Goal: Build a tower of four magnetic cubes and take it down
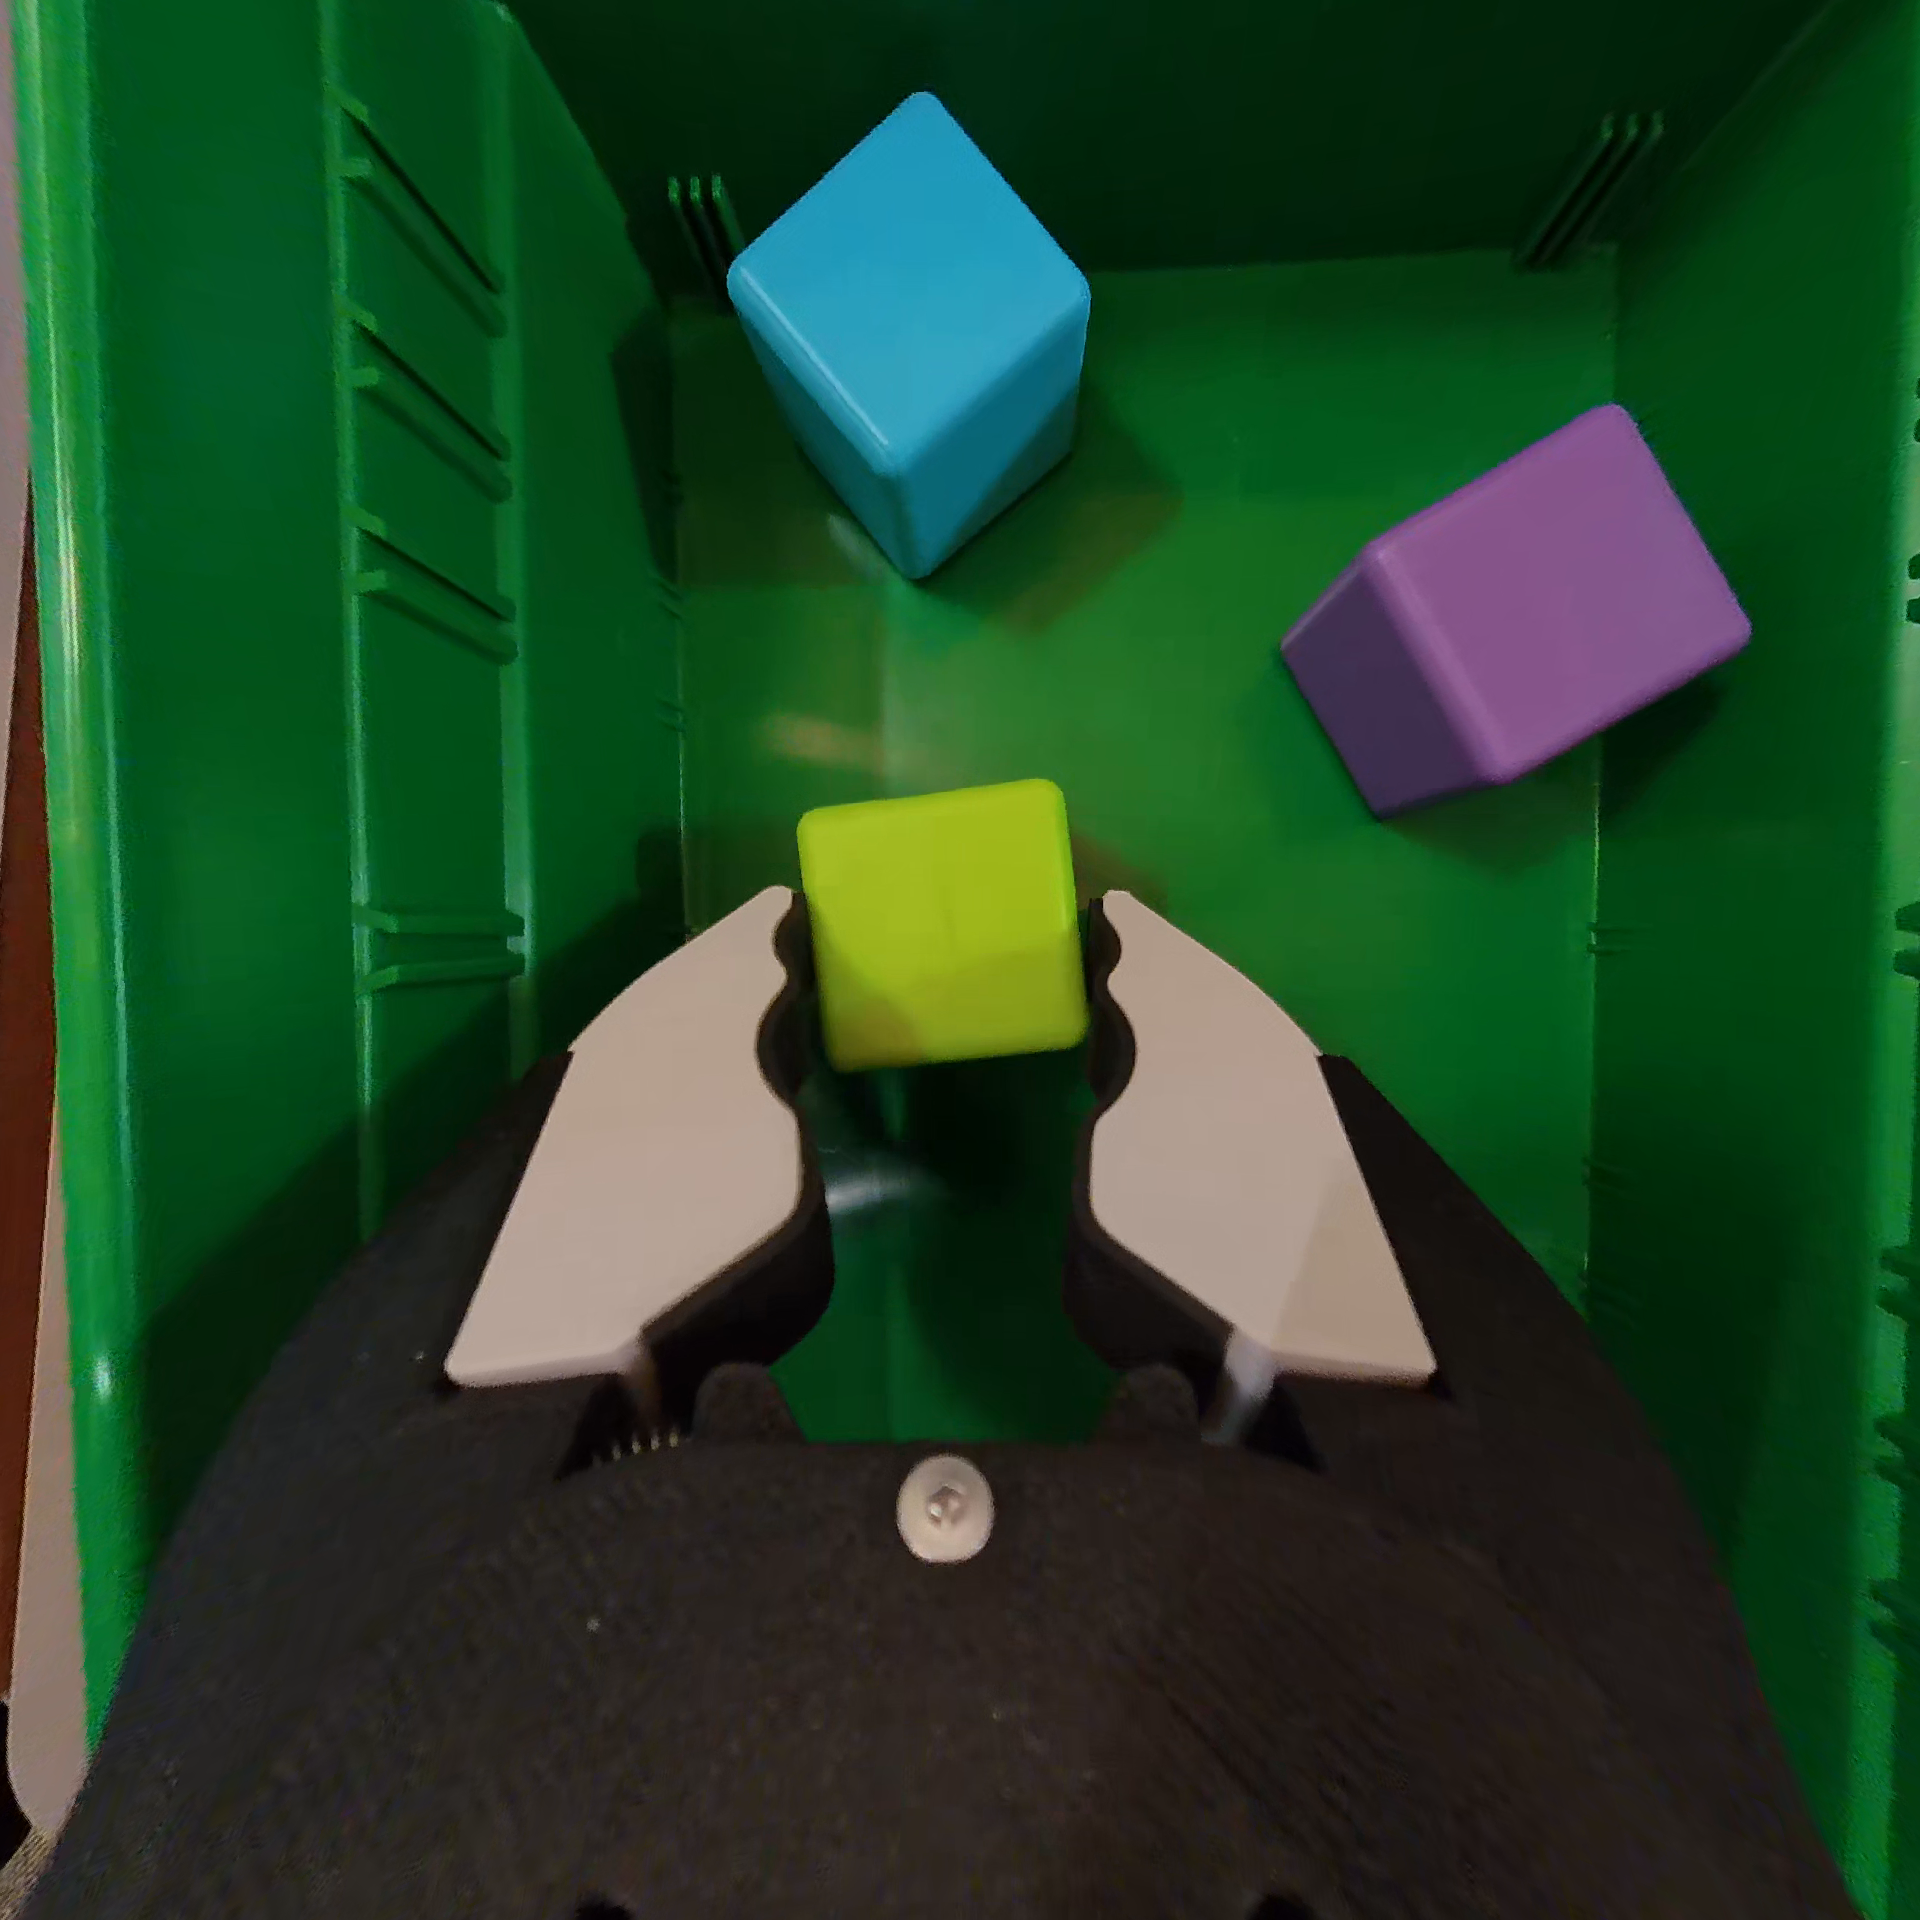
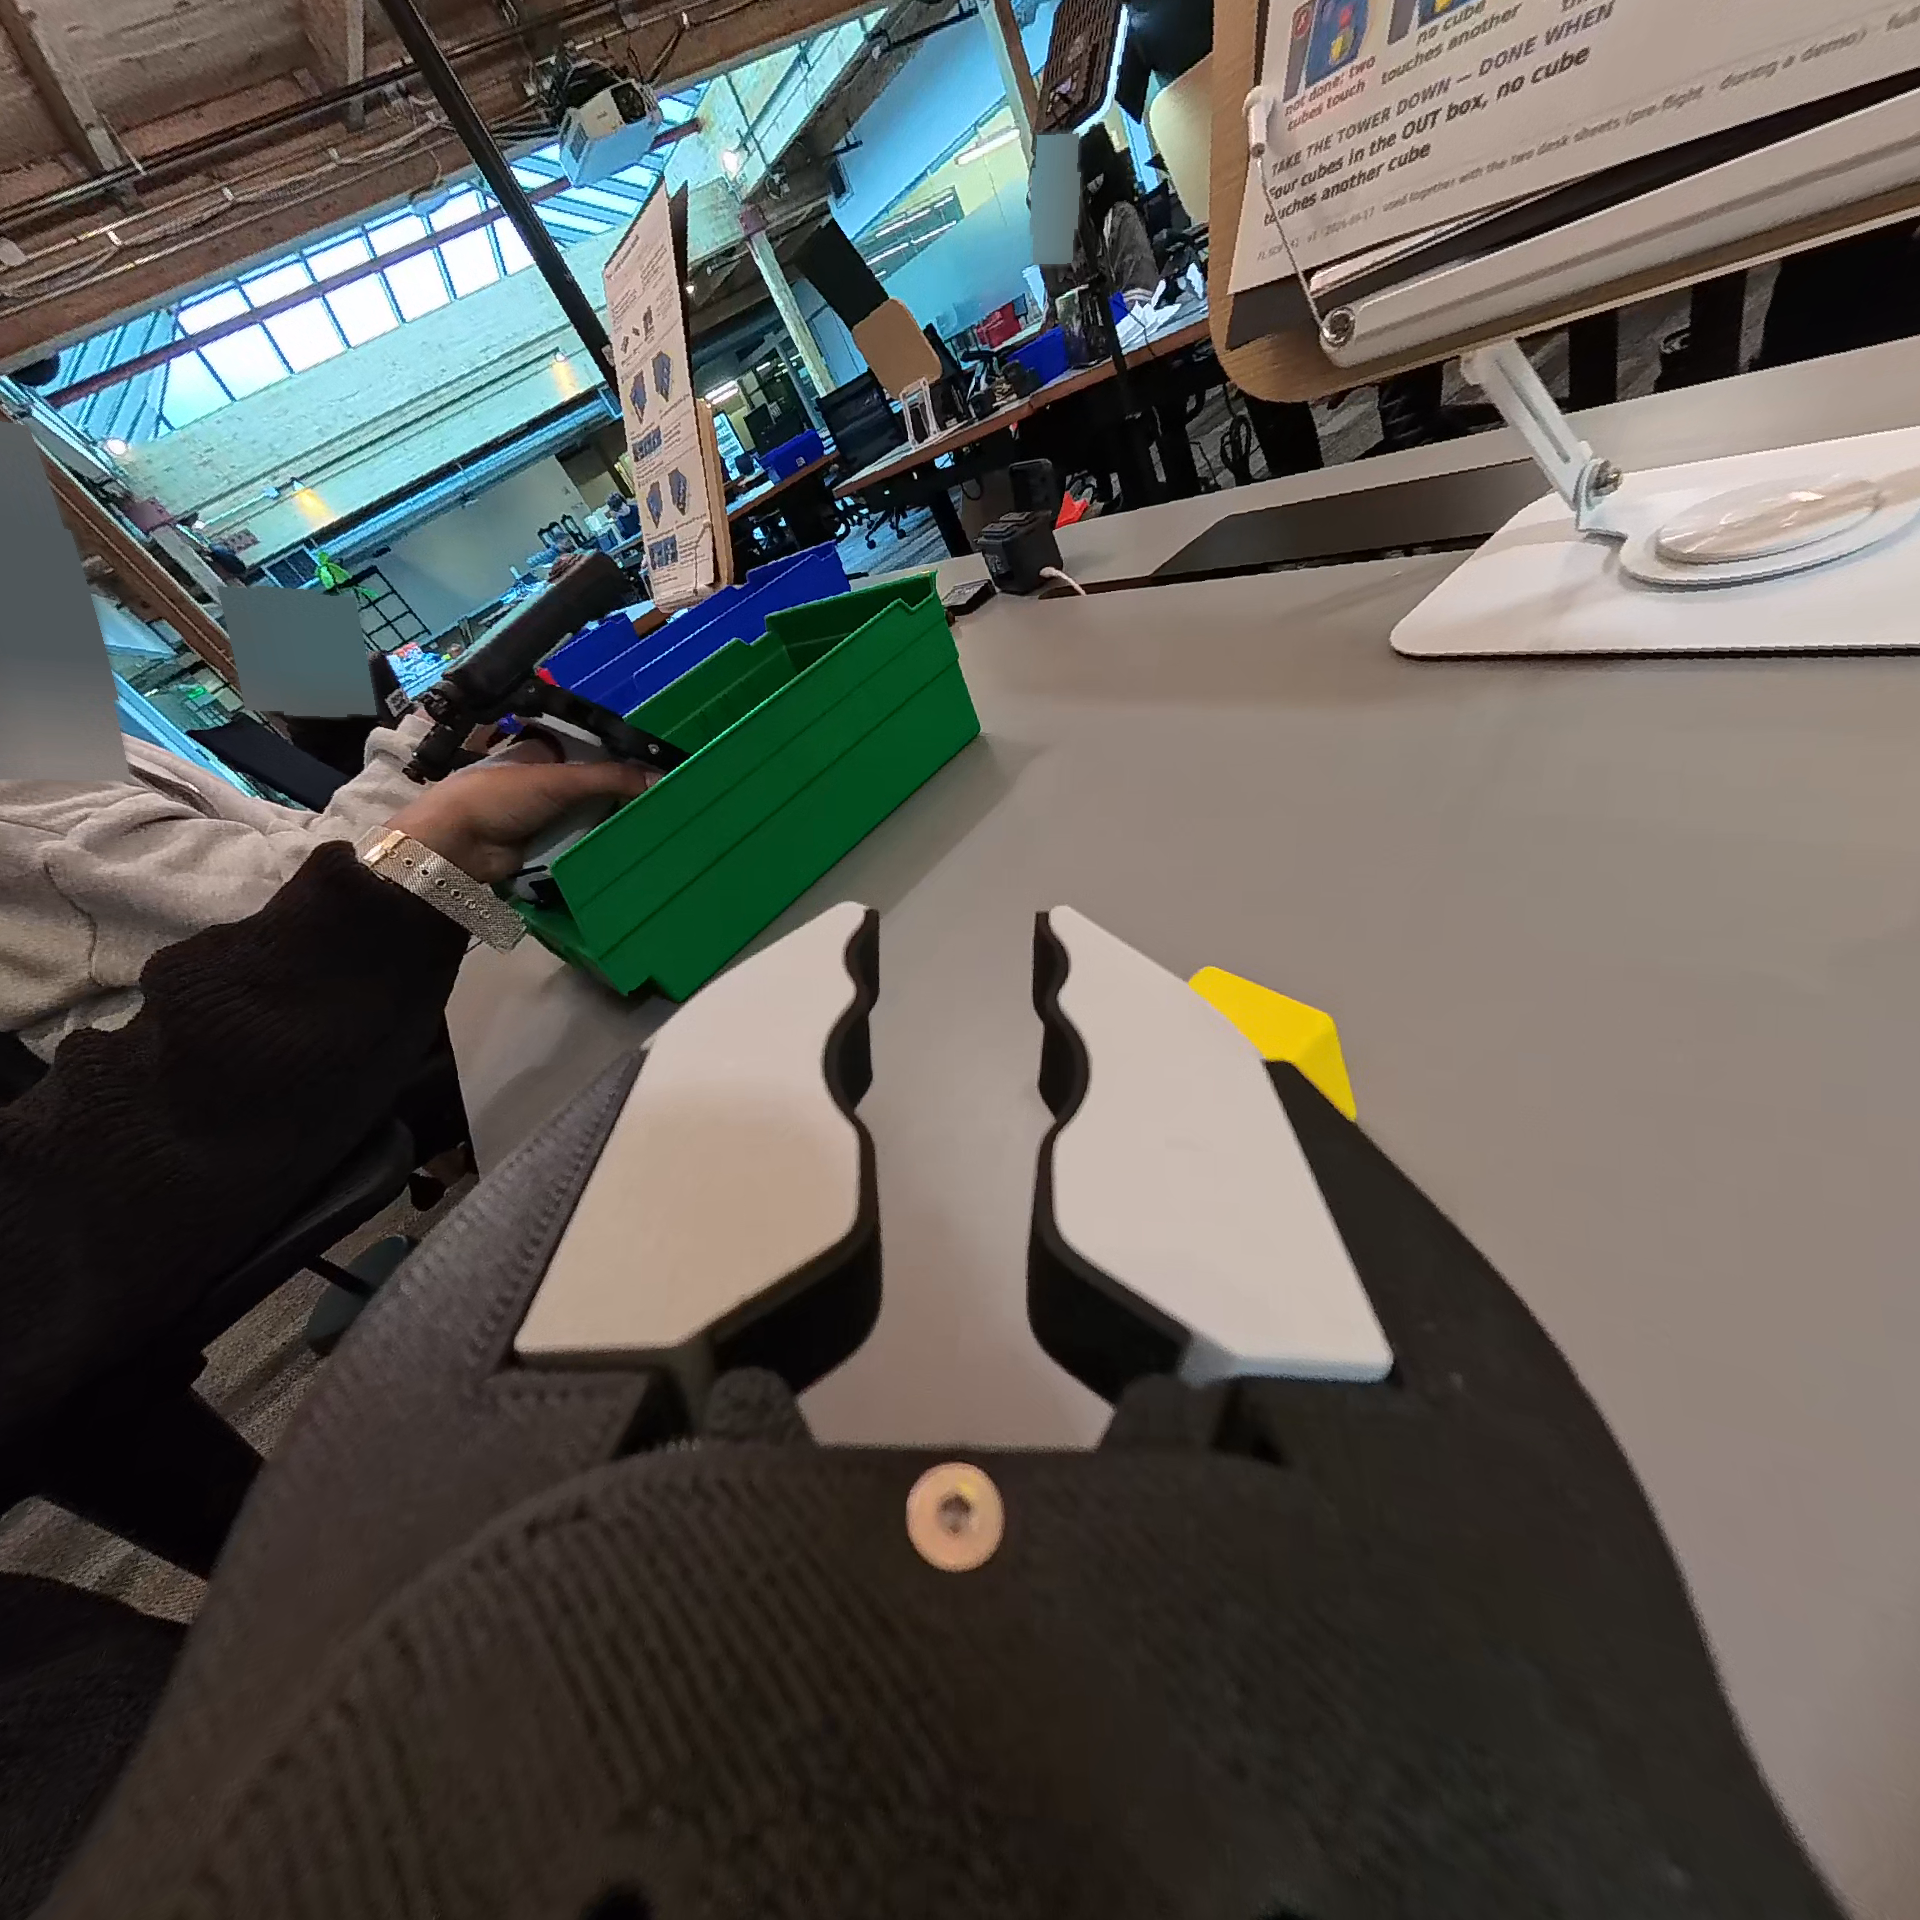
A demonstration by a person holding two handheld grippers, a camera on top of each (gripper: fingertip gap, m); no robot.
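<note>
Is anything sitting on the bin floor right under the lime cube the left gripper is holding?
Nothing visible. The left gripper holds the lime cube over bare floor of the green bin; the blue cube and purple cube lie farther in.

Our left tongs (image 1: 940, 935) grip lime cube (image 1: 943, 925) inside green bin (image 1: 1299, 831); blue cube (image 1: 904, 332), purple cube (image 1: 1517, 613) rest apart on bin floor. Yellow cube (image 2: 1283, 1023) on tabletop (image 2: 1455, 883) beside our empty, parted right tongs (image 2: 956, 997).
</note>
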